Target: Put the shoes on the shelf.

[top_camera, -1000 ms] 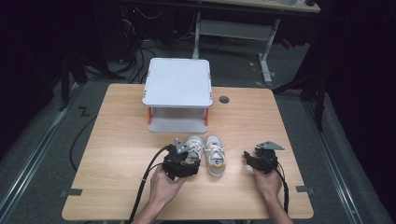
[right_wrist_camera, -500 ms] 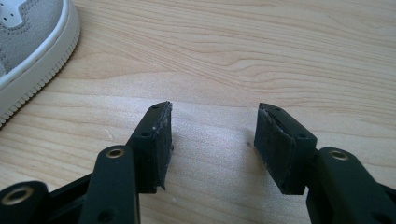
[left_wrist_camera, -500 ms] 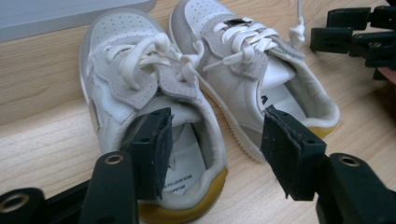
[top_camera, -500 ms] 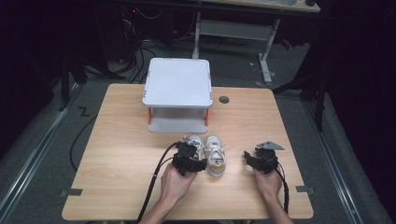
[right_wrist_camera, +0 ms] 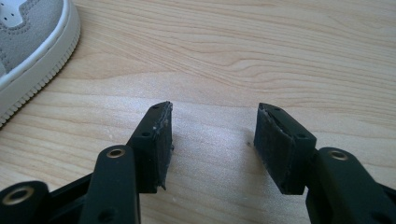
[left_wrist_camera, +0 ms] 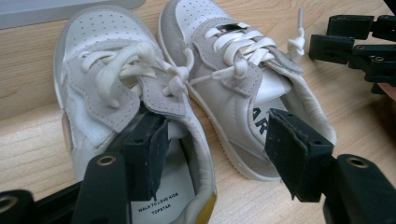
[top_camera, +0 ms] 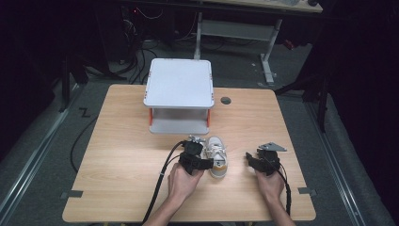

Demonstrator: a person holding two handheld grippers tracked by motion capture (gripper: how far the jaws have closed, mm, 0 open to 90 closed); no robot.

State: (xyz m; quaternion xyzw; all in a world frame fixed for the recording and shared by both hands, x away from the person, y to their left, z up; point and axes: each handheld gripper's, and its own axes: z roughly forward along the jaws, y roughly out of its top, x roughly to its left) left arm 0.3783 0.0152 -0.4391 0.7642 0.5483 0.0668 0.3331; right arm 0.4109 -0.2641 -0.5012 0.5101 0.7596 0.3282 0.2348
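Note:
A pair of small white and grey sneakers stands side by side near the table's front. In the left gripper view the left shoe (left_wrist_camera: 107,84) and the right shoe (left_wrist_camera: 233,60) point away from me. My left gripper (left_wrist_camera: 217,128) straddles their adjoining walls, one jaw inside each shoe's opening. Its jaws have just been opening, and the pads stand off the walls between them. In the high view the left gripper (top_camera: 195,157) covers the left shoe, with the right shoe (top_camera: 217,157) beside it. My right gripper (right_wrist_camera: 215,116) rests open over bare wood, to the right of the shoes (top_camera: 256,162).
A white two-level stand (top_camera: 179,89) with red posts sits behind the shoes at mid-table. A small dark round grommet (top_camera: 226,100) lies to its right. Bare wood (top_camera: 117,155) spreads left of the shoes. Black cables trail off the front edge.
My left gripper has slid to the right onto the shoes' heel ends. The right hand has kept still.

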